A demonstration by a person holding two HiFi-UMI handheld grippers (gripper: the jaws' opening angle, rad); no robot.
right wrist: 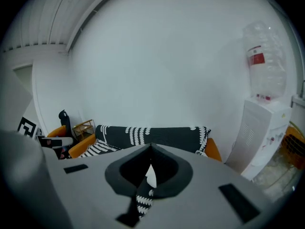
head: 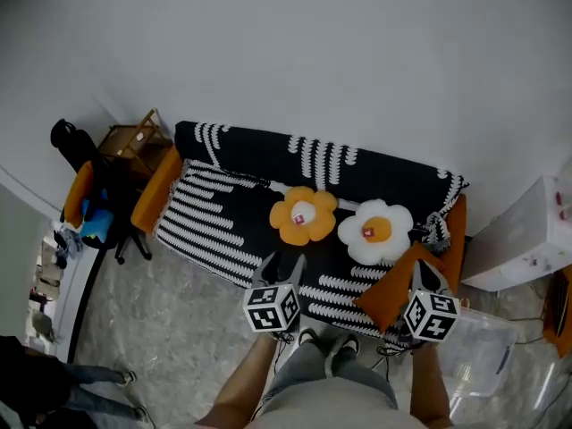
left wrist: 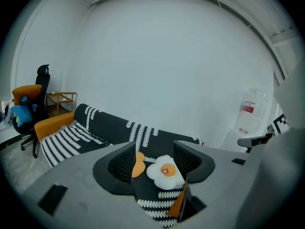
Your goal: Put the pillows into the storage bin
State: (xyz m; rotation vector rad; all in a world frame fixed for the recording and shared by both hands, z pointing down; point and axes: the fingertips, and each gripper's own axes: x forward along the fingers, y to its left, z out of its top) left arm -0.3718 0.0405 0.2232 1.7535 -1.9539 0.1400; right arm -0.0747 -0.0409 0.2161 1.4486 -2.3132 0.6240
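Two flower-shaped pillows lie on the sofa seat: an orange pillow (head: pixel 303 214) (left wrist: pixel 138 163) and, to its right, a white pillow (head: pixel 375 231) (left wrist: pixel 164 171) with an orange centre. A square orange cushion (head: pixel 393 295) (left wrist: pixel 178 204) leans at the seat's front right. The clear storage bin (head: pixel 483 351) stands on the floor right of the sofa. My left gripper (head: pixel 280 262) (left wrist: pixel 153 159) hovers open in front of the orange pillow, holding nothing. My right gripper (head: pixel 427 271) (right wrist: pixel 150 149) is shut and empty beside the cushion.
The sofa (head: pixel 223 222) wears a black-and-white blanket. A white water dispenser (head: pixel 527 239) (right wrist: pixel 262 132) stands at the right. An office chair (head: pixel 98 204) and a wooden side table (head: pixel 134 141) are on the left. Another person's legs (head: pixel 89 378) show at bottom left.
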